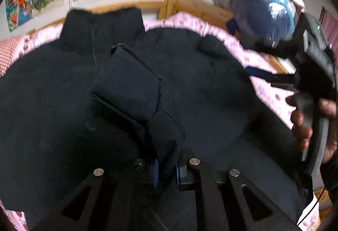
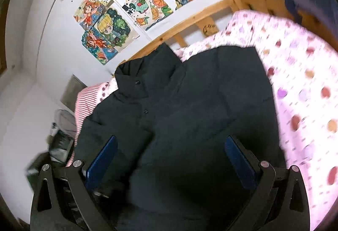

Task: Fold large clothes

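Pinched between the left gripper point(image 1: 165, 171) fingers: sleeve cuff point(image 1: 166, 133) of black padded jacket point(image 2: 190, 104), spread on pink dotted bedsheet point(image 2: 306, 87). Right gripper point(image 2: 171, 159): fingers spread wide, hovering over the jacket. Advice: lay sleeve flat across chest, smooth before releasing.

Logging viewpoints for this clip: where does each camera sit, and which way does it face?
Left wrist: on the left gripper, facing across the bed; its fingers pinch a sleeve of the black jacket; the person's hand holds the right gripper at right.
Right wrist: on the right gripper, fingers spread above the jacket, facing the posters.
Shared: jacket, bed, posters.
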Demonstrator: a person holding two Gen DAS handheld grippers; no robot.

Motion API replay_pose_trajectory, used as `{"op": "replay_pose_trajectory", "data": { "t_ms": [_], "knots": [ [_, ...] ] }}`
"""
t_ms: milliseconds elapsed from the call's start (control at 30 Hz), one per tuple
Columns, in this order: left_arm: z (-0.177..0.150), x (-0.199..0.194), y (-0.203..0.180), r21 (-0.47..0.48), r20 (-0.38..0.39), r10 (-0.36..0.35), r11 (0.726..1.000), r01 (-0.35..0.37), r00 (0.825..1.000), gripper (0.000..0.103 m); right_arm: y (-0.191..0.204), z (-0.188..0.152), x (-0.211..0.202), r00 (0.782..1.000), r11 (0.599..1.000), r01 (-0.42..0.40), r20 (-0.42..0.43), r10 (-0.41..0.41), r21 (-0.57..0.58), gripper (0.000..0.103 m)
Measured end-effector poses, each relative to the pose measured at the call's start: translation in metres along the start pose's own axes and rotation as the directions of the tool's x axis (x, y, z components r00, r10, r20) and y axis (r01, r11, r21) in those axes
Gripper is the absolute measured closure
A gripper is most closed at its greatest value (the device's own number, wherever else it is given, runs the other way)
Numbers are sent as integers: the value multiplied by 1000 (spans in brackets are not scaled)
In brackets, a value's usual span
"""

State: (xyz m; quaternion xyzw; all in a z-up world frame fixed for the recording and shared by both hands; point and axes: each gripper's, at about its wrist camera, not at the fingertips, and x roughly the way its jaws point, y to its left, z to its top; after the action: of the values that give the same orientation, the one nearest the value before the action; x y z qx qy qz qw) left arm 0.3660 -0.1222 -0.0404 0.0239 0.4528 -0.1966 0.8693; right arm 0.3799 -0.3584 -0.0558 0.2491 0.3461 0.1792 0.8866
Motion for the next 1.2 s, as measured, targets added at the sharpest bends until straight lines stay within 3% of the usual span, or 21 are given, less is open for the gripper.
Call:
{"op": "replay_pose_trajectory", "data": {
  "t_ms": [67, 133, 167, 200, 267, 400, 500, 567, 633, 700, 767, 833, 900, 933, 1067, 1200],
  "knots": [
    [-3, -1, 0, -5, 0, -11, 1000, 11, 1000, 88, -3, -5, 11, 999, 999, -39, -20, 39, 23, 3],
    [-7, -7, 2, -28, 3, -54, 998, 54, 999, 79, -7, -10, 23, 994, 993, -94, -42, 97, 66, 3],
    [-10, -13, 4, -52, 5, -97, 994, 98, 995, 63, -6, -14, 27, 992, 991, -110, -48, 114, 80, 3],
    [-12, -18, 5, -70, 17, -131, 989, 132, 991, 37, -7, -19, 34, 988, 985, -135, -60, 141, 104, 3],
    [-17, -32, 8, -94, 64, -180, 978, 185, 982, 19, -8, -27, 41, 984, 979, -152, -69, 163, 134, 3],
    [-19, -56, 13, -84, 114, -119, 988, 129, 986, 19, -1, -39, 51, 978, 974, -181, -76, 193, 138, 3],
    [-19, -76, 32, -146, 172, -56, 986, 82, 984, 19, 1, -44, 52, 972, 965, -208, -77, 222, 157, 3],
    [-20, -88, 50, -218, 182, 34, 976, 6, 983, 19, 2, -47, 54, 981, 978, -155, -96, 169, 142, 3],
    [-25, -101, 72, -299, 175, 167, 948, -109, 970, 19, 9, -53, 60, 989, 993, -70, -123, 82, 99, 4],
    [-32, -110, 91, -361, 172, 258, 915, -183, 951, 19, 19, -57, 65, 990, 999, 1, -140, 6, 49, 15],
    [-43, -117, 114, -426, 153, 312, 877, -222, 938, 19, 30, -58, 70, 985, 998, 66, -156, -67, -11, 51],
    [-51, -124, 136, -485, 140, 355, 838, -249, 924, 19, 38, -58, 73, 984, 997, 68, -165, -72, -28, 69],
    [-57, -128, 151, -516, 137, 371, 818, -254, 919, 19, 50, -56, 69, 986, 994, 81, -138, -91, -75, 91],
    [-60, -131, 158, -530, 138, 378, 809, -254, 916, 19, 57, -53, 65, 987, 989, 96, -120, -109, -112, 97],
    [-64, -136, 170, -536, 154, 375, 809, -242, 914, 19, 83, -21, 25, 995, 975, 101, 37, -96, -197, 98],
    [-63, -134, 177, -529, 158, 368, 815, -235, 916, 19, 94, 9, -7, 968, 949, 200, 201, -153, -242, 98]
  ]
}}
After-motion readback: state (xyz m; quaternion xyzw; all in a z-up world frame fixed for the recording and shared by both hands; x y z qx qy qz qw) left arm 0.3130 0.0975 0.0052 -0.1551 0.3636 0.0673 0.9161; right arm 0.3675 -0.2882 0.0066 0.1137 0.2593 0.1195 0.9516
